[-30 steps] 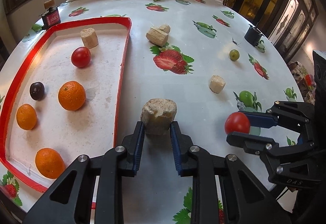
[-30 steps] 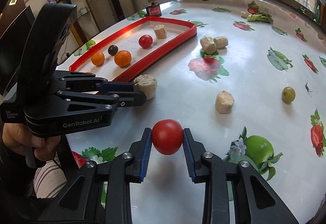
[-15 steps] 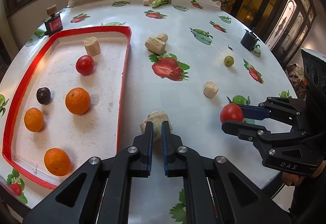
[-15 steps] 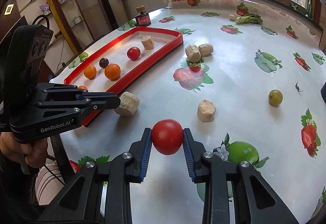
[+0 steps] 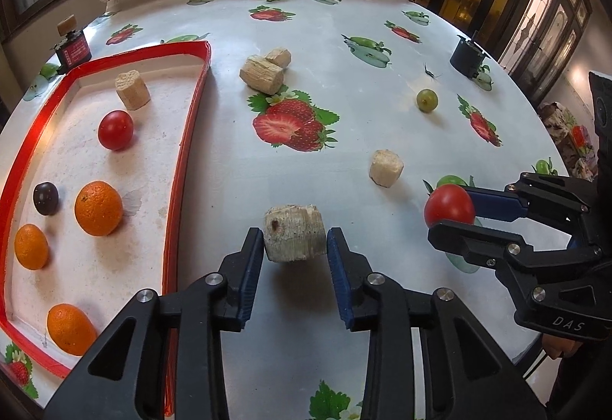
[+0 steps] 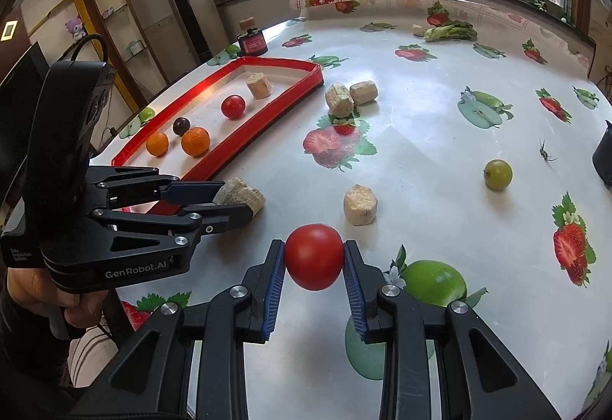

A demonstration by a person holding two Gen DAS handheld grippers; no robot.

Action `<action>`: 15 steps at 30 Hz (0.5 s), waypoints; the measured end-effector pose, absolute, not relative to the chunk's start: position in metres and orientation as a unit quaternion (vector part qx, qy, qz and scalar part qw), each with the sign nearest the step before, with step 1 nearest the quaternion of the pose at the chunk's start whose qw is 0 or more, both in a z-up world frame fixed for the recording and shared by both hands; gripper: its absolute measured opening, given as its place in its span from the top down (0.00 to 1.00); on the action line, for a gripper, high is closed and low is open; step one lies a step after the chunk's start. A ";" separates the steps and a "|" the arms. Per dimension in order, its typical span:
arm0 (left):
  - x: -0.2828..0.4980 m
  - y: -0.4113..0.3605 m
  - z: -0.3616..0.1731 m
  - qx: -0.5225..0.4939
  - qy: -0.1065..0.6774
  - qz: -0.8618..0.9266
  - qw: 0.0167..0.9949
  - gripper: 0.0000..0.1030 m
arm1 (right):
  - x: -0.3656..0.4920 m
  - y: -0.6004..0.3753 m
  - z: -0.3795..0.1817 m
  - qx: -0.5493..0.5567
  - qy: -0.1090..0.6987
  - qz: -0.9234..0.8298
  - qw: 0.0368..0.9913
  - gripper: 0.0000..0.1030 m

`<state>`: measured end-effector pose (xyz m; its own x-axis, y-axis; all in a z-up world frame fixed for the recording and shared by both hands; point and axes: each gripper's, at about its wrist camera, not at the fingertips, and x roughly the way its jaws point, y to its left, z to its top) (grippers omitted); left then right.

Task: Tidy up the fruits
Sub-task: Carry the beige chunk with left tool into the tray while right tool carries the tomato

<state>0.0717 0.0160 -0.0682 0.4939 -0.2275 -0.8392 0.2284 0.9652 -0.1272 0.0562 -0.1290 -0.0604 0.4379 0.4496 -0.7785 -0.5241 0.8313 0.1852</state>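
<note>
On the table, just right of the red tray, the left claw grips a pale wood chunk, its blue pads pressed to both sides; the right wrist view shows the chunk clamped near the tray's near rim. The right claw is clenched on a red tomato, which sits between its pads over the table's near edge; from the left wrist view the same tomato shows at the right claw's tips, well to the right of the chunk.

Inside the tray lie a second tomato, a dark plum, three oranges and a small block near the far end, all apart from one another. Out on the table, a short block rests between the two claws and farther out, two blocks touch each other above a printed strawberry, and a green fruit lies alone toward the right. A red-labelled bottle stands just beyond the tray's far corner, and a dark pot stands near the table's right edge.
</note>
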 end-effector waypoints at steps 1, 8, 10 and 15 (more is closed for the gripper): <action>0.071 0.016 -0.068 -0.001 0.485 -0.132 0.864 0.70 | 0.057 -0.130 -0.060 -0.041 0.446 0.286 0.847 0.70; 0.064 0.028 -0.057 -0.009 0.472 -0.122 0.873 0.70 | 0.060 -0.129 -0.056 -0.036 0.442 0.290 0.848 0.70; 0.062 0.033 -0.053 -0.013 0.469 -0.118 0.875 0.70 | 0.061 -0.125 -0.054 -0.037 0.441 0.294 0.847 0.70; 0.059 0.045 -0.044 -0.017 0.460 -0.107 0.881 0.70 | 0.065 -0.113 -0.050 -0.042 0.436 0.304 0.846 0.70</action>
